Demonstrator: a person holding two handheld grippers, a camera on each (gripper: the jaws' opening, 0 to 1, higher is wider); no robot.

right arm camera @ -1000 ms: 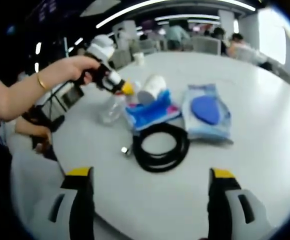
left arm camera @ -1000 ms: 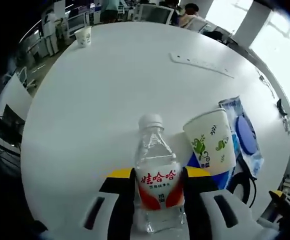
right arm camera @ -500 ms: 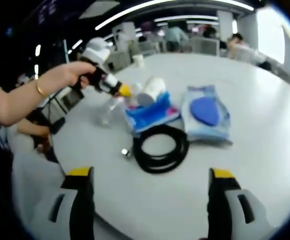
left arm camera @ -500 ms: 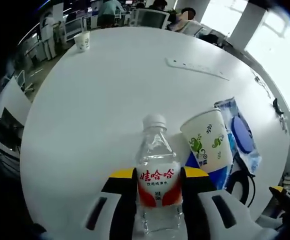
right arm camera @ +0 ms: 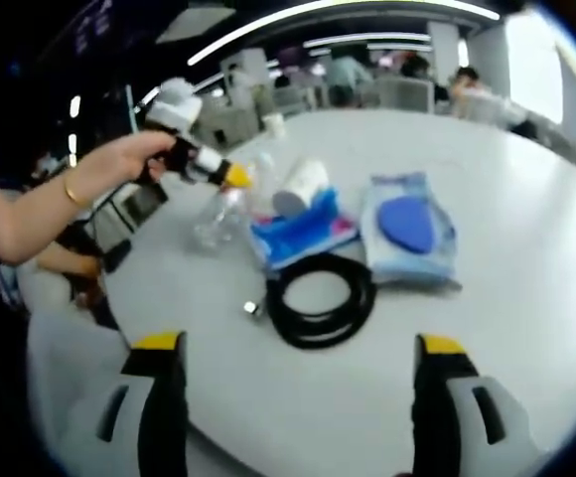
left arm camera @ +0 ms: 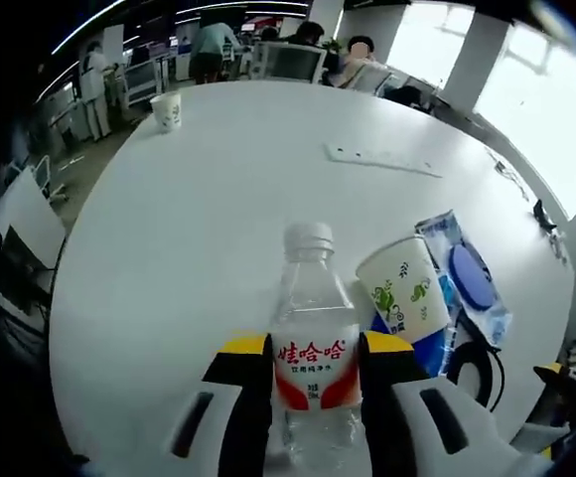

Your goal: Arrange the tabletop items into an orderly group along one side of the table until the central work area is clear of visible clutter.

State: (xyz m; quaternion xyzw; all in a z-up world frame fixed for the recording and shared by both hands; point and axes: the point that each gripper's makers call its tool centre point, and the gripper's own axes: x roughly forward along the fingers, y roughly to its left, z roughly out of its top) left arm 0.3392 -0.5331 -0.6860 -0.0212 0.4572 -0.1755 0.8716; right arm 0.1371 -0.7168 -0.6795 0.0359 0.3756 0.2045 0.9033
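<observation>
**Left gripper clamped on the water bottle, right gripper wide apart over the table edge**

In the right gripper view, a person's bare hand, a thin gold bangle at the wrist, reaches in from the left and holds the left gripper with its yellow-tipped jaws pointing at the clutter. In the left gripper view that left gripper's two jaws press against either side of a clear plastic water bottle with a white cap and red-and-white label. The bottle's long axis runs away from the camera, cap end farthest, toward the middle of the round white table.

The right gripper hovers at the near rim of the table, jaws spread far apart with nothing between them.

Two white paper cups show in the left gripper view: one with a green leaf print just beside the bottle, leaning on a blue-and-pink flat packet, and a second cup upright near the far rim, well apart. There is one blue-lidded wet-wipes pack next to the packet, one coiled black cable in front of both with a small metal end, and one long white power strip lying flat farther across the table.
</observation>
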